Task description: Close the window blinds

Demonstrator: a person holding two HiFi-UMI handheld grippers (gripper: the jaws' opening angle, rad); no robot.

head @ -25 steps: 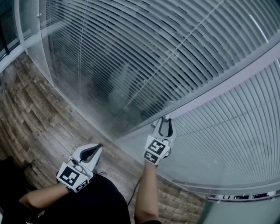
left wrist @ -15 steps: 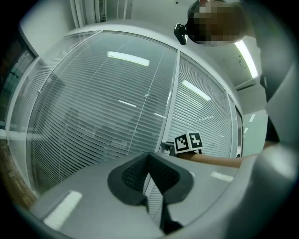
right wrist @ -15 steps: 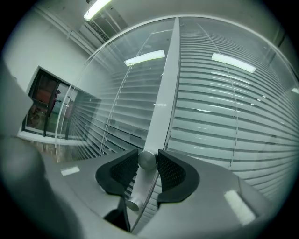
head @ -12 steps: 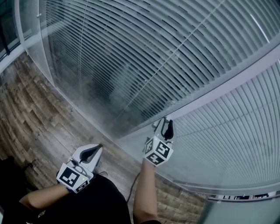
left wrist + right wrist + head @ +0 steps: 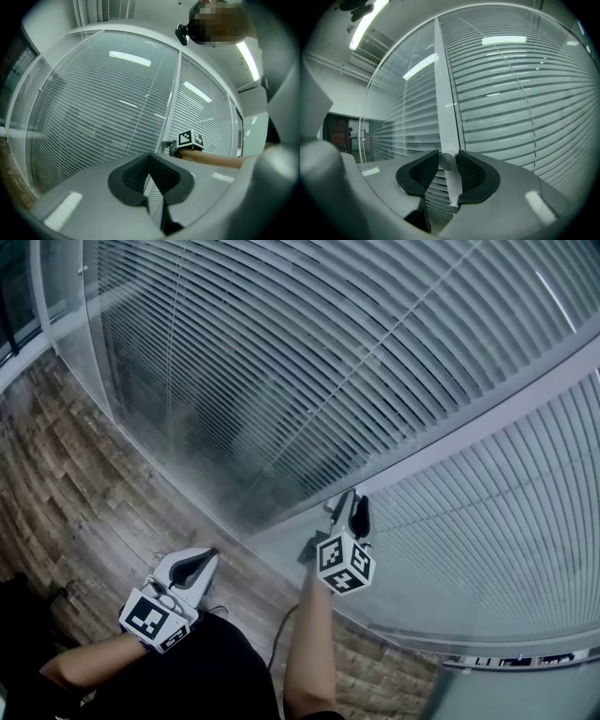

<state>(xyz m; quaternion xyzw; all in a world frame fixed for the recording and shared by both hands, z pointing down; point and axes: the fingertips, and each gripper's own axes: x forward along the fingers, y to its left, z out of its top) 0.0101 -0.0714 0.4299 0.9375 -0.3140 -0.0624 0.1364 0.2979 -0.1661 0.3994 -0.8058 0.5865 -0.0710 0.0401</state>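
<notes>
Right tool (image 5: 352,510) clamped on the knob (image 5: 447,161) at the frame beside the blinds (image 5: 281,352), which looks smooth, stiff, probably slippery, so pinch its round head squarely, left tool (image 5: 192,568) clenched on nothing.

Wood-plank floor (image 5: 66,474) fills left and lower left of head view, thin dark cable (image 5: 278,645) at bottom centre. Right gripper view: lit ceiling light strip (image 5: 365,23) upper left, ceiling vent (image 5: 370,55) just below it, dark doorway (image 5: 336,133) at left edge
</notes>
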